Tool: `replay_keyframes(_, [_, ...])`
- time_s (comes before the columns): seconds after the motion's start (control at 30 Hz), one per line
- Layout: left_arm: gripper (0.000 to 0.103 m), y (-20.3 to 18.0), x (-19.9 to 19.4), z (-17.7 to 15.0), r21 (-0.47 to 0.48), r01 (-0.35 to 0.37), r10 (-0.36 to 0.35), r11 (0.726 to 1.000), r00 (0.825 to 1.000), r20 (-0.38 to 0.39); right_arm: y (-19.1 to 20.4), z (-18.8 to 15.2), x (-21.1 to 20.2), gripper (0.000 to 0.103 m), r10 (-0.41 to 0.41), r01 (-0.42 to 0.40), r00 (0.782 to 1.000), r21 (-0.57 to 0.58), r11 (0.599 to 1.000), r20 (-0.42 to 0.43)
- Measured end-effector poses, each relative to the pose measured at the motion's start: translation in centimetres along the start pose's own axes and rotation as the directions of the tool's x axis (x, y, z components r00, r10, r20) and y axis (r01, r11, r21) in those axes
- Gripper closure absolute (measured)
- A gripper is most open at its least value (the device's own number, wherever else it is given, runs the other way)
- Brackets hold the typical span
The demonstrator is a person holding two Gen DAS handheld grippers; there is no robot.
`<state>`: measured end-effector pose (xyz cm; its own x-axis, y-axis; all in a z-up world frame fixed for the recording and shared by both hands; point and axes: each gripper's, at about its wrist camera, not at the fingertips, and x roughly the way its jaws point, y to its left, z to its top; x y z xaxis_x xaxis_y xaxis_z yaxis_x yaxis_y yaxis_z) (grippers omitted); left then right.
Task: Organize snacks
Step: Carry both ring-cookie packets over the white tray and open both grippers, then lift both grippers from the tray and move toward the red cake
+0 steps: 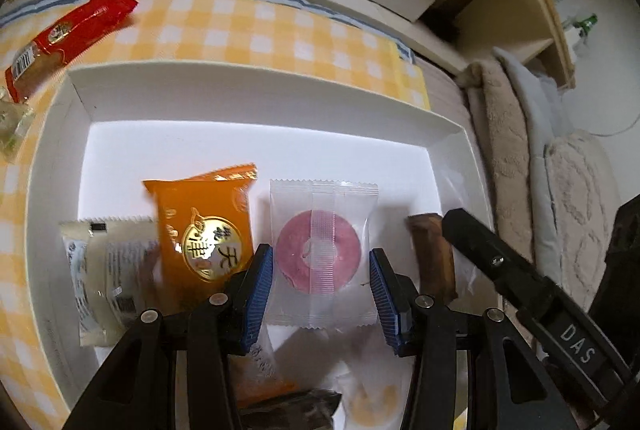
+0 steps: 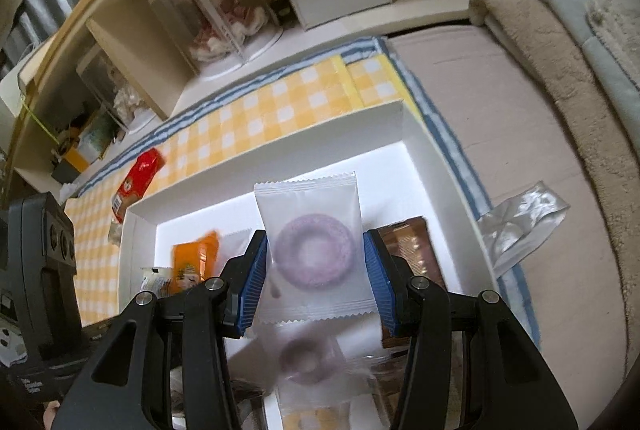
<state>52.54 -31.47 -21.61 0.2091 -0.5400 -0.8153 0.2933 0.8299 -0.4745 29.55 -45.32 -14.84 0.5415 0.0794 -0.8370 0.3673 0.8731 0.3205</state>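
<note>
Left gripper (image 1: pixel 321 282) clamps a clear-wrapped pink ring snack (image 1: pixel 319 257); right gripper (image 2: pixel 315 280) clamps a frosted purple ring snack (image 2: pixel 316 251). Both packets hang over the white box (image 1: pixel 256 96), above the orange packet (image 1: pixel 206 226) and brown bar (image 1: pixel 434 256) lying inside. Judgement: lower each flat into bare floor beside its neighbours, then release. Both grippers pitch steeply down. Red packet (image 1: pixel 68 34) waits on the checked counter (image 1: pixel 256 30).
</note>
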Motion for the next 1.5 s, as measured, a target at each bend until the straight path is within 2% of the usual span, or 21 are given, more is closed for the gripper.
replay_keyframes(0.1, [0.055, 0.2, -0.3, 0.1, 0.006, 0.009, -0.009, 1.000, 1.000, 0.005, 0.1, -0.1, 0.6, 0.053, 0.025, -0.025, 1.000, 0.008, 1.000, -0.016])
replay_keyframes(0.23, [0.051, 0.0, -0.7, 0.1, 0.028, 0.009, -0.009, 1.000, 1.000, 0.018, -0.3, -0.2, 0.9, 0.039, 0.059, -0.058, 0.998, 0.056, 0.997, -0.023])
replay_keyframes(0.47, [0.046, -0.6, -1.7, -0.8, 0.052, -0.005, 0.004, 0.999, 1.000, 0.018, -1.4, 0.1, -0.7, 0.039, 0.047, -0.046, 0.999, 0.094, 0.995, -0.010])
replay_keyframes(0.7, [0.044, -2.0, -4.3, -2.9, 0.096, -0.023, 0.020, 0.995, 0.999, 0.031, -1.2, -0.2, -2.0, 0.039, 0.016, -0.014, 1.000, 0.059, 0.998, -0.022])
replay_keyframes(0.87, [0.038, -2.5, -5.9, -3.7, 0.130, -0.038, 0.033, 0.991, 0.999, 0.040, -1.2, -1.4, -2.8, 0.039, -0.001, 0.002, 1.000, 0.029, 1.000, -0.028])
replay_keyframes(1.1, [0.017, -2.8, -8.2, -5.2, 0.184, -0.068, 0.057, 0.980, 0.996, 0.064, -0.9, -2.9, -4.6, 0.038, -0.012, 0.012, 1.000, -0.013, 1.000, -0.015])
replay_keyframes(1.23, [0.003, -2.3, -9.9, -5.8, 0.199, -0.083, 0.067, 0.976, 0.994, 0.086, -0.3, -3.2, -5.8, 0.029, -0.020, 0.021, 1.000, -0.035, 0.999, 0.013])
replay_keyframes(1.5, [0.000, -0.3, -13.7, -6.7, 0.206, -0.101, 0.076, 0.973, 0.989, 0.128, 1.4, -4.0, -8.4, 0.015, -0.054, 0.060, 0.996, -0.097, 0.994, 0.068])
